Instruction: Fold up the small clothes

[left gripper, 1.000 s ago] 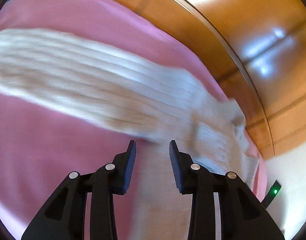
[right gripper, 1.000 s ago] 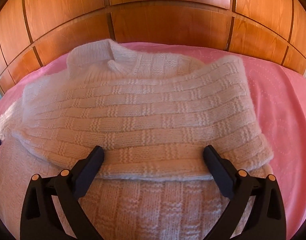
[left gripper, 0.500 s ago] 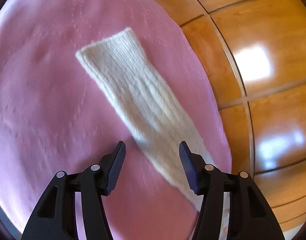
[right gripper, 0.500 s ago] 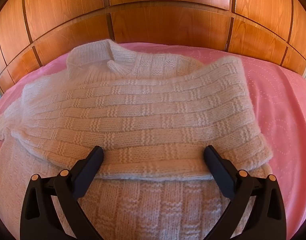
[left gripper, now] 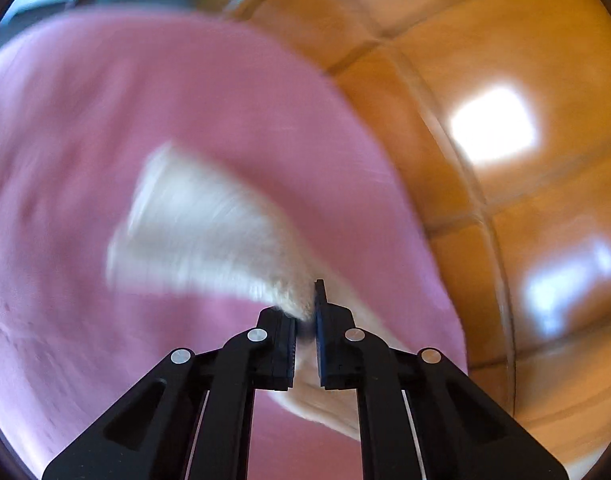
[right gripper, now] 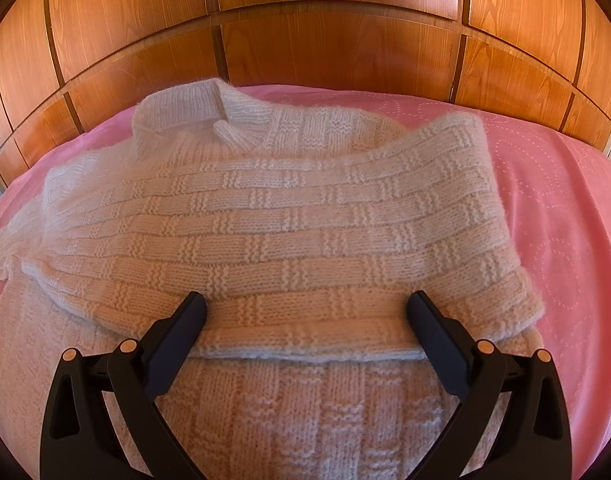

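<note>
A cream knitted sweater (right gripper: pixel 273 240) lies on a bed with a pink bedspread (right gripper: pixel 565 216), in front of a wall of brown wooden panels (right gripper: pixel 329 48). The sweater has a pattern of raised blocks in rows. Its collar (right gripper: pixel 185 108) is at the far side, toward the left. One sleeve (right gripper: pixel 305 216) is folded across the body, from the right edge to the left, and its cuff end lies at the near right.

The right tongs (right gripper: pixel 307 312) are spread wide. They hover low over the near edge of this folded sleeve, one finger on each side of the middle part, and they hold nothing.

The left tongs (left gripper: pixel 305 308) are closed narrow and they pinch the other sleeve (left gripper: pixel 209 236) of the sweater. From the tips the cream fabric fans out toward the far left over the pink bedspread (left gripper: pixel 85 140). This view is strongly blurred, so I cannot tell how much of the sleeve is off the bed. At the right of it, the wooden panels (left gripper: pixel 505 240) show bright reflections of light.
</note>
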